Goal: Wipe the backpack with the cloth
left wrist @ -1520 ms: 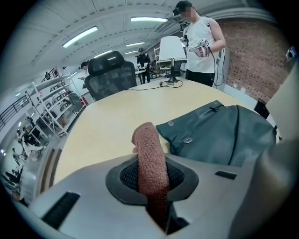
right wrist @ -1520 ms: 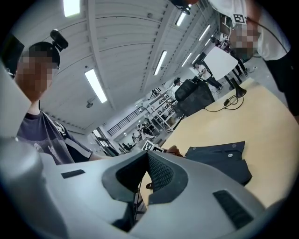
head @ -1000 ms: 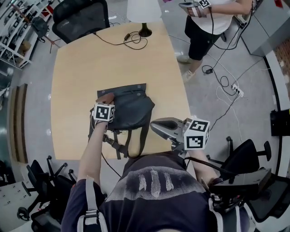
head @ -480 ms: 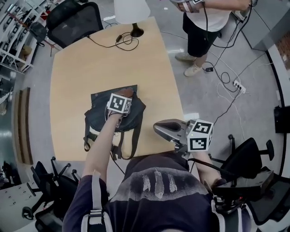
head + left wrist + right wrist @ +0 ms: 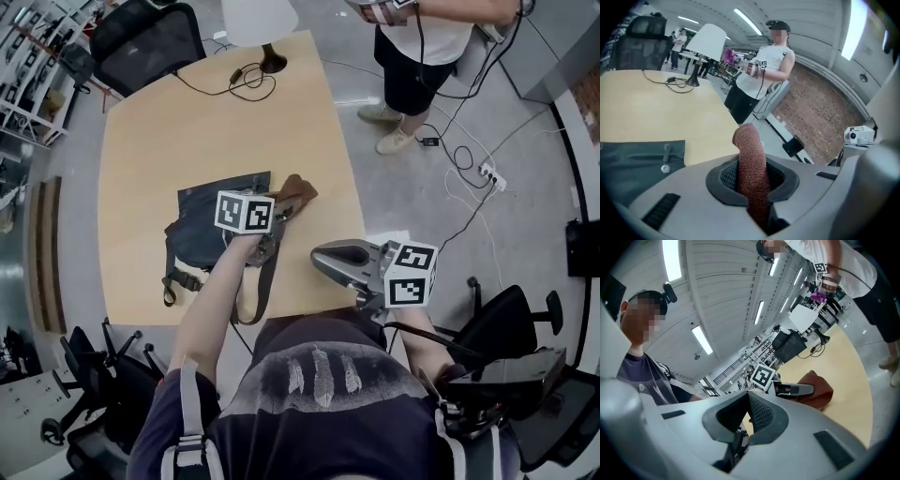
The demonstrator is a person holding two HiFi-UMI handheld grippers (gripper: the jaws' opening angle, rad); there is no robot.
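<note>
Brown terry cloth (image 5: 749,150) is pinched between the jaws of the left hand-held gripper (image 5: 752,180). A rolled length of it stands out in front of them. In the head view the cloth's free end lies at the right-hand edge of the dark grey backpack (image 5: 202,234), partly over the bare wooden table (image 5: 187,122).

The right hand-held gripper (image 5: 345,263) hangs off the near right corner of the table, well apart from the bag. Its jaws are together with nothing between them.

I judge the wiping to be under way rather than finished. The cloth is gripped and at the bag, but it sits on the bag's right margin. The wide left part of the top face lies uncovered, and nothing shows whether that part has been wiped. No dirt or damp streak is visible, so the share done cannot be read from the fabric.

The backpack lies flat on the near half of the table. Its straight top edge faces the far side, and its straps (image 5: 251,291) trail toward the person and over the near edge. Its long axis seems to run near to far, turned slightly. The cloth points away from the jaws, to the right and far side.
</note>
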